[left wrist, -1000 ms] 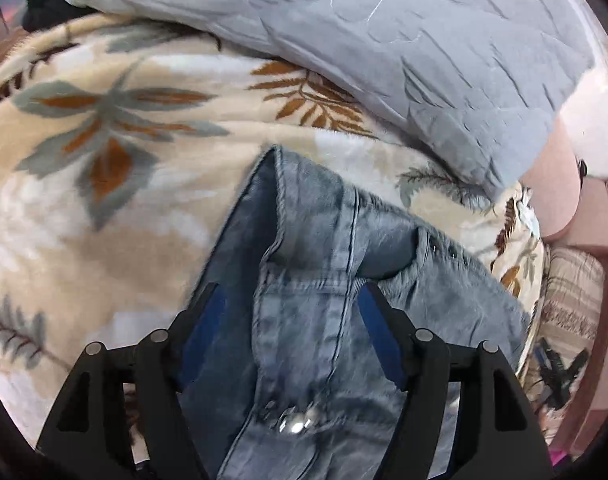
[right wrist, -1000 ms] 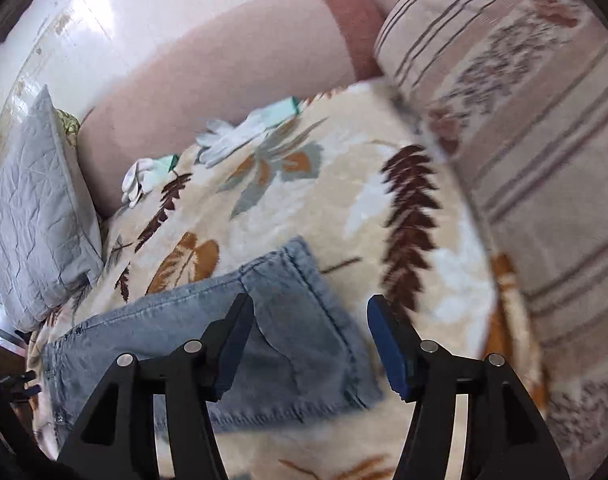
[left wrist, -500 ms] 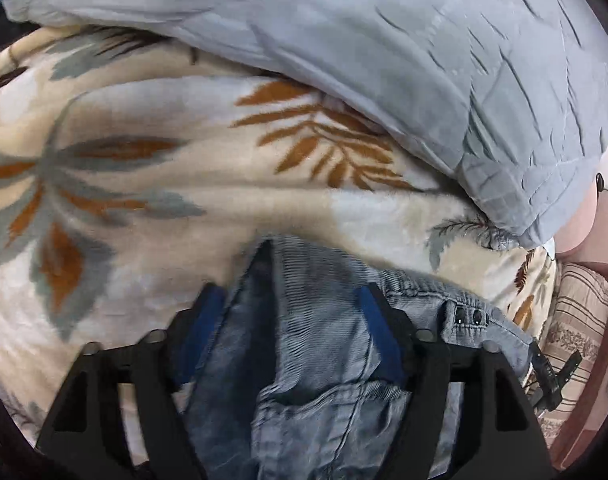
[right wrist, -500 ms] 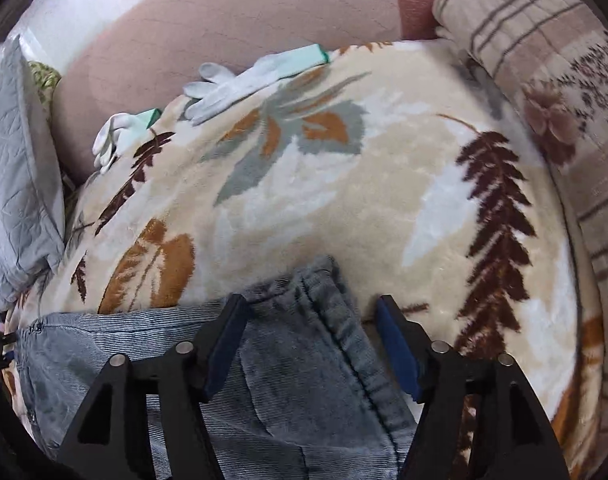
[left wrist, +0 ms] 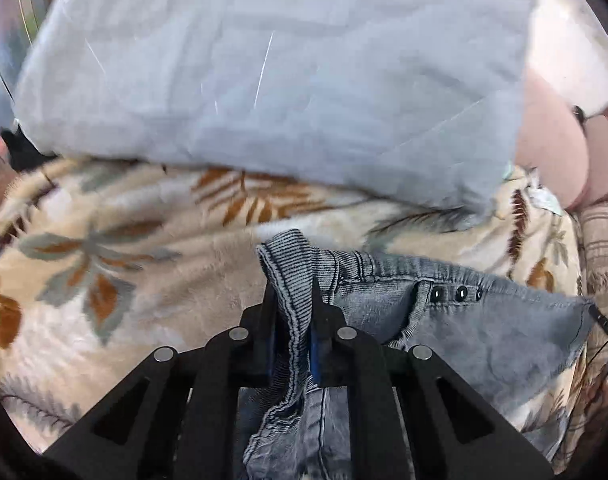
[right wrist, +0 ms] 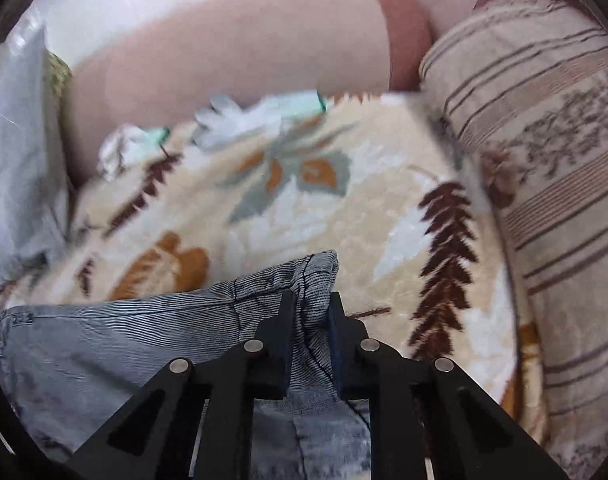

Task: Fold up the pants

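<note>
Pants point(left wrist: 483, 332) are pinched in both grippers' jaws, left gripper point(left wrist: 292, 320) and right gripper point(right wrist: 309, 320); clamped edges hidden.

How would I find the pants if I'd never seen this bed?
Look for the big cream blanket printed with brown and grey leaves. The pants lie flat on its near edge; the left tool pinches the waistband end, the right tool the leg end. They are the only faded blue-grey denim there, with small dark studs, unlike the plain grey pillow or white gloves.
</note>
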